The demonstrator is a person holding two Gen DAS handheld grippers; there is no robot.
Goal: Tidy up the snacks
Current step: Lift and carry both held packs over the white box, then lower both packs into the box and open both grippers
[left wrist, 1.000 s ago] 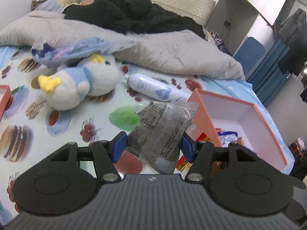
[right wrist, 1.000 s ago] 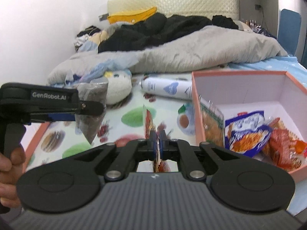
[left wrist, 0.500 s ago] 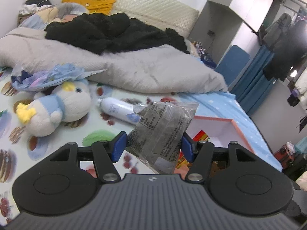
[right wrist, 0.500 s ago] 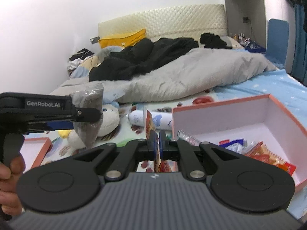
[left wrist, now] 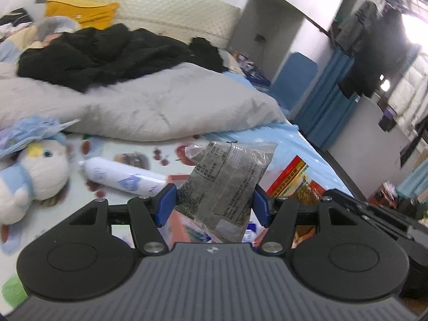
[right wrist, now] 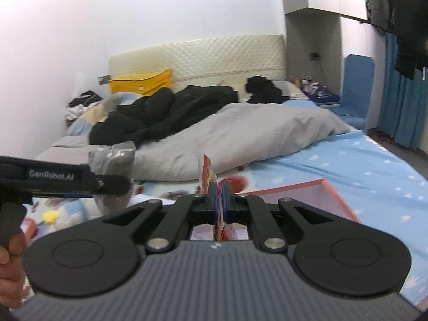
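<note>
My left gripper (left wrist: 214,203) is shut on a clear bag of dark snack (left wrist: 227,182), its blue pads pressing both sides. From the right wrist view the same left gripper (right wrist: 112,184) and bag (right wrist: 113,157) hang at the left, a hand (right wrist: 10,267) on the handle. My right gripper (right wrist: 218,198) is shut on a thin red and yellow snack packet (right wrist: 207,174), held edge-on. That packet (left wrist: 290,178) shows at the right in the left wrist view. Below lies the pink box (right wrist: 318,190), only its far rim showing.
A white spray bottle (left wrist: 123,178) and a plush penguin (left wrist: 32,176) lie on the patterned sheet. A grey duvet (right wrist: 254,133) and black clothes (right wrist: 165,112) cover the far bed. A blue chair (right wrist: 355,88) and blue curtains (right wrist: 404,93) stand at the right.
Both grippers have risen and tilted up with their packets held. The pink box has dropped toward the bottom of both views, its contents now hidden. More of the room shows.
</note>
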